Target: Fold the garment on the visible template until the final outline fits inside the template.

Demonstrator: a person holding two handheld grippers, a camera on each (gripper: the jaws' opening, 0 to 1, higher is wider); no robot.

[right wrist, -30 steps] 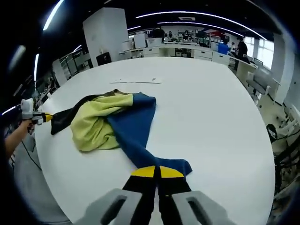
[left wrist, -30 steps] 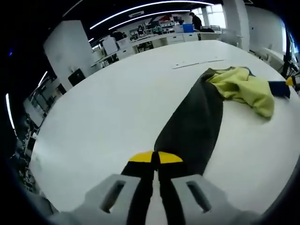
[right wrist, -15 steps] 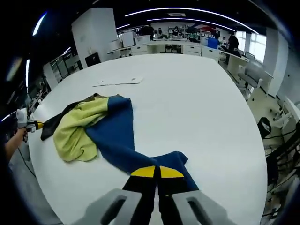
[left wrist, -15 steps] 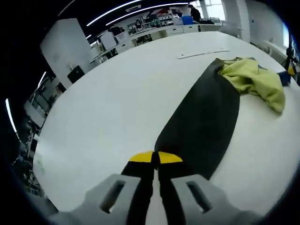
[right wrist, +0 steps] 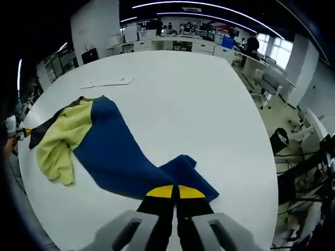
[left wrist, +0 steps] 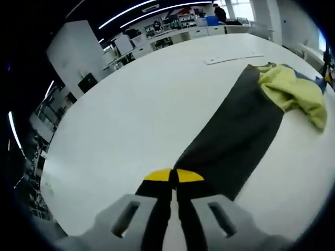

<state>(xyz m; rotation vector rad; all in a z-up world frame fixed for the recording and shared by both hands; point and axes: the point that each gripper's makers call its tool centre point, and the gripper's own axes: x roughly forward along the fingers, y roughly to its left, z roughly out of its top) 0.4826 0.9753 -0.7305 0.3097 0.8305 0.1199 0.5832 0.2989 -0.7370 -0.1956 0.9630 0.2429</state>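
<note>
Our left gripper (left wrist: 173,175) has its yellow-tipped fingers (left wrist: 157,175) pinched tight together on the end of the dark panel of the garment (left wrist: 235,136); no gap shows between them. The right gripper (right wrist: 175,191) is the same — fingers (right wrist: 191,192) closed w/ the blue edge clamped between them. So we hold the garment at two far ends, well apart, and it lies stretched across the white table (left wrist: 131,104).

From the left gripper view, the dark panel runs away from the fingers toward a bunched yellow-green section (left wrist: 293,91) w/ a bit of blue behind it. From the right gripper view, the blue panel (right wrist: 112,154) runs out to that same yellow lump (right wrist: 60,144), w/ the dark part and the left gripper at the far left edge.

We judge the step in hand is spreading the cloth flat before any fold. To do it well we should keep both pinches firm, pull evenly and low to the table, and let the crumpled yellow middle open out — a jerk on one side would only drag the heap. A thin pale strip (right wrist: 107,82) lies on the table beyond the garment; whether it's part of the template we can't tell, and no clear template outline reads here. Keep the cloth away from the table rim.
</note>
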